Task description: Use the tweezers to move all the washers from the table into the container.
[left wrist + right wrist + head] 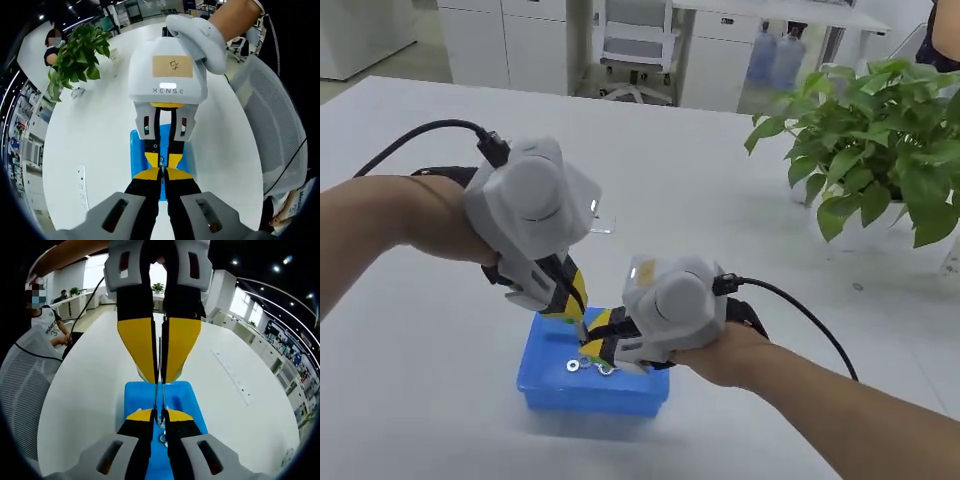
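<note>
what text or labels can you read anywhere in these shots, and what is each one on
"XENSE": on the white housing of the right hand-held gripper, in the left gripper view.
Tan sticker above it: a handwritten mark, too scrawled to read.
Print on a seated person's shirt: too blurred to read.

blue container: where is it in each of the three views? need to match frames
Head view: blue container at bottom centre, slightly left.
Left gripper view: container just below centre, partly hidden.
Right gripper view: container at lower centre, running toward the bottom edge.
Shared landmark: the white table it sits on.
</note>
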The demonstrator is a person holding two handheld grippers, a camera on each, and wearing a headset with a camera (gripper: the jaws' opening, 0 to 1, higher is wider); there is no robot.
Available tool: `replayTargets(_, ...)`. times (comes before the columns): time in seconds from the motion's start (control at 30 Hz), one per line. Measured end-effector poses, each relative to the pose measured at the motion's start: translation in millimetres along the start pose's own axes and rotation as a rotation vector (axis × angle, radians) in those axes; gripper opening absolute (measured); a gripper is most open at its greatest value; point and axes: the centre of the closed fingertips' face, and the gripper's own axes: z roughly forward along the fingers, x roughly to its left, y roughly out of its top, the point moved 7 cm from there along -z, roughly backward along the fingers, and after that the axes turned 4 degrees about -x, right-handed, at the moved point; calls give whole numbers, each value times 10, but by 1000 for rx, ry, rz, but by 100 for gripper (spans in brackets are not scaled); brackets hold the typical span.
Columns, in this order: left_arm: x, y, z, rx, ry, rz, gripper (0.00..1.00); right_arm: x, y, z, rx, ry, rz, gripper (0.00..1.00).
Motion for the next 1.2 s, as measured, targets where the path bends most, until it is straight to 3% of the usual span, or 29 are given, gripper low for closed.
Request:
replayTargets(0.5, 10, -150, 167, 4, -11, -21, 6, -4, -145, 140, 34, 32, 16, 10)
replayTargets(1.2, -18, -193, 252, 9, -14, -32, 6, 3, -242, 192, 55, 49, 23, 11)
